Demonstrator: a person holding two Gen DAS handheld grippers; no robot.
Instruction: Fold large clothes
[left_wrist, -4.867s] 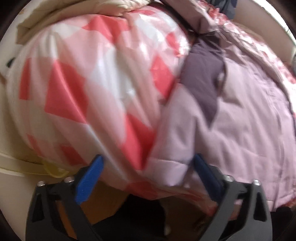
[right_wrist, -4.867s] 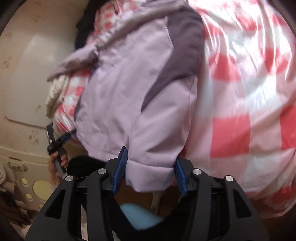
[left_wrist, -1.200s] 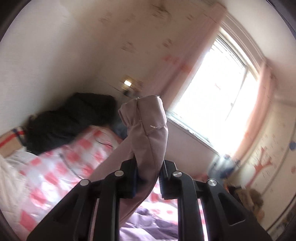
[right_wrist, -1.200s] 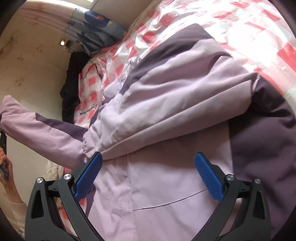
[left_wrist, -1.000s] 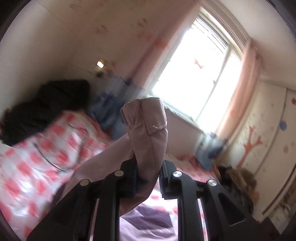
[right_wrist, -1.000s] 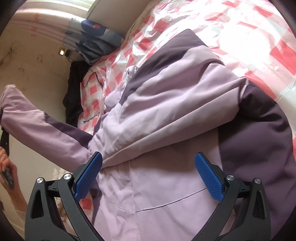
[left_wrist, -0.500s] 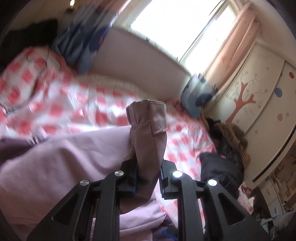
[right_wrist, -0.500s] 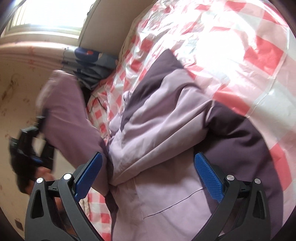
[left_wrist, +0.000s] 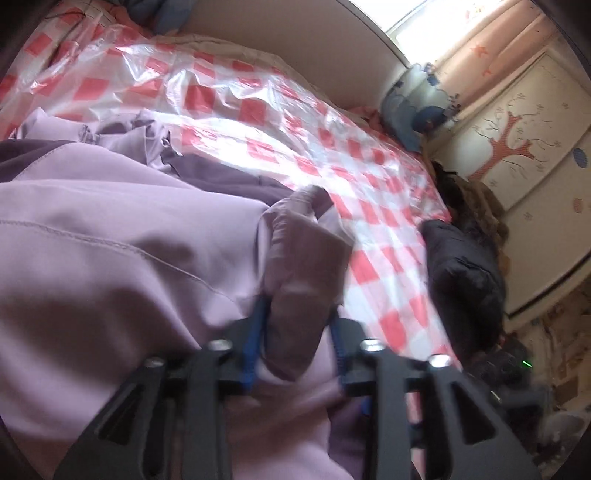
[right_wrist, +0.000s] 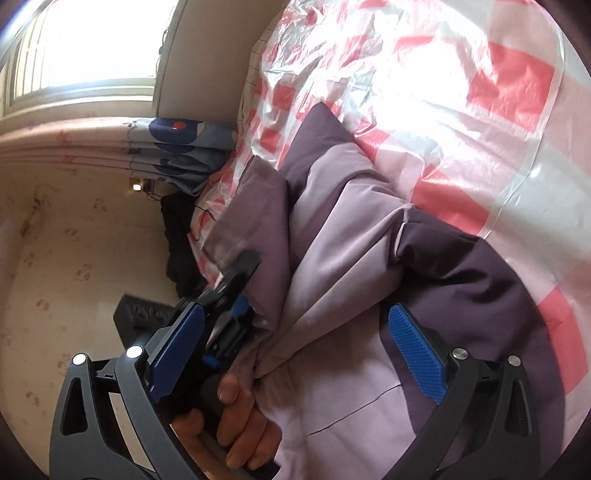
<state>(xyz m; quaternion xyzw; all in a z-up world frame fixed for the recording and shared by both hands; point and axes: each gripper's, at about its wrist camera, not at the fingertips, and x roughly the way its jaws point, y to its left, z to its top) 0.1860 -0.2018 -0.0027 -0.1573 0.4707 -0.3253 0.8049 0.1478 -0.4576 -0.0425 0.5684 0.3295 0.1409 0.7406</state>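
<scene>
Checkered bed cover (left_wrist: 280, 122): one jacket (right_wrist: 351, 258), left tool (left_wrist: 295, 336) pinching cuff (left_wrist: 299, 258).

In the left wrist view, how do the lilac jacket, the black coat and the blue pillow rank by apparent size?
1. lilac jacket, though nearness to the camera inflates it
2. black coat
3. blue pillow, smallest, but also farthest

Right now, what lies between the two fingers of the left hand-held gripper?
The jacket's sleeve cuff lies there, pinched between the blue pads of the left hand-held gripper. The left wrist view shows this most clearly.
</scene>
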